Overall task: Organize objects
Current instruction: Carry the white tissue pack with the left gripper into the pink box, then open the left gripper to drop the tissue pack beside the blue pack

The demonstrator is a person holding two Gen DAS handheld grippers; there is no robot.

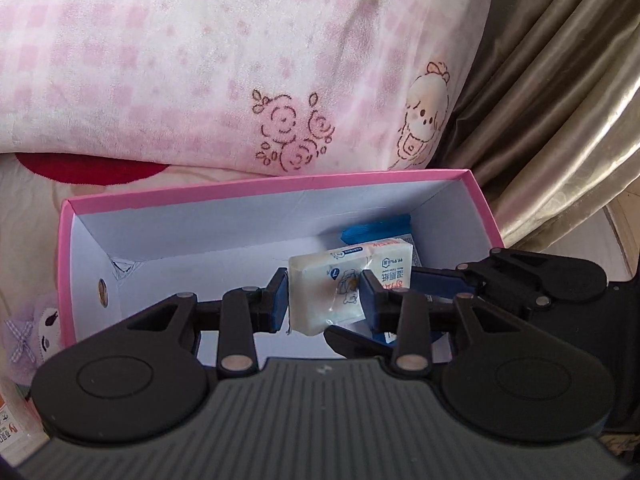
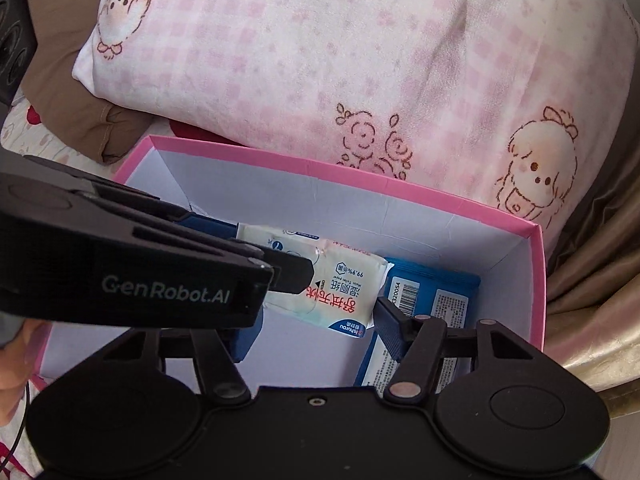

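A big pink checked pillow (image 1: 240,60) lies just behind the far wall of the pink box (image 1: 260,186), and it touches or nearly touches that edge. A beige curtain (image 1: 560,100) hangs beside the right wall of the box. In the right wrist view, a brown cloth (image 2: 80,112) lies near the far left corner of the box, on the bed cover (image 1: 32,200).

Inside the box, a blue packet (image 2: 436,292) lies in the right part of the floor, against the right wall. The left half of the white floor is free, so there is open room on that side. The walls of the box stand high around both tools.

The left gripper (image 1: 324,292) is inside the box, over the middle of it. Its jaws are closed on a white wet-wipes pack (image 1: 344,280), one blue pad on each side, and the pack hangs above the floor, partly over the blue packet.

The right gripper (image 2: 316,320) is just beside it, toward the right wall. Its jaws stand apart and hold nothing; the right finger (image 2: 390,326) is over the blue packet, close to the end of the white pack.
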